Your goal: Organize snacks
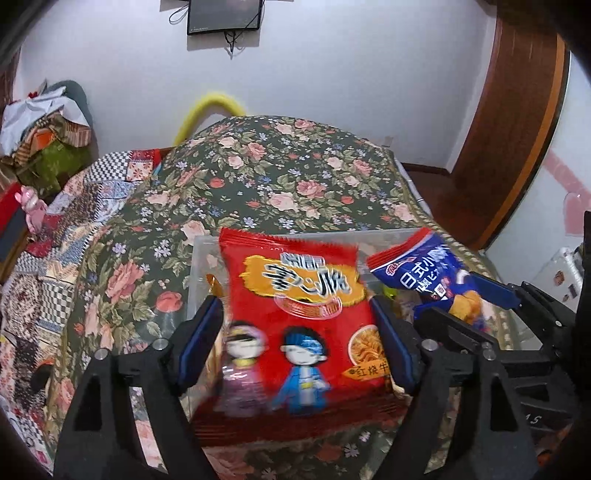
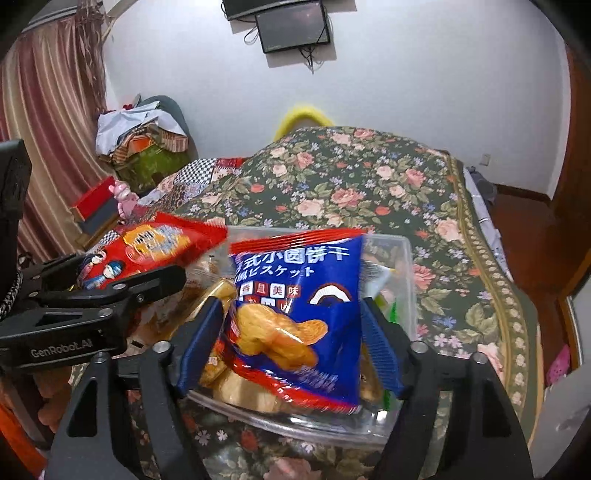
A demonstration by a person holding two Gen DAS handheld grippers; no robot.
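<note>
left tool [image 1: 297,332]: its blue-padded fingers [image 1: 199,332] press both side edges of a red snack packet [image 1: 295,314], which is gripped upright and held above the near left part of a clear plastic box [image 1: 201,258]. the packet front carries large stylised chinese characters on a yellow patch, two cartoon figures, a round noodle picture, and an orange tag reading "红烧牛" before it is cut off by the right finger. the brand line at the top is too blurred to read.

right tool [image 2: 291,343]: its blue fingers [image 2: 380,354] clamp a blue snack packet [image 2: 295,306] with red borders, held over the middle of the same box [image 2: 402,258]. readable writing: "式小圆饼干", japanese "ビスケット", small tiles reading "香 且 美 味", and a picture of golden biscuits. the first characters of the top line are hidden by a fold.

in the right wrist view the left tool's black body shows the marking "genrobot.ai".

the box sits on a bed [image 2: 388,192] with a dark green floral cover, toward its near edge. it already contains other wrapped snacks, including gold and green wrappers; their labels cannot be made out.

on the far wall hangs a dark screen [image 2: 293,31] with loose cables below.
</note>
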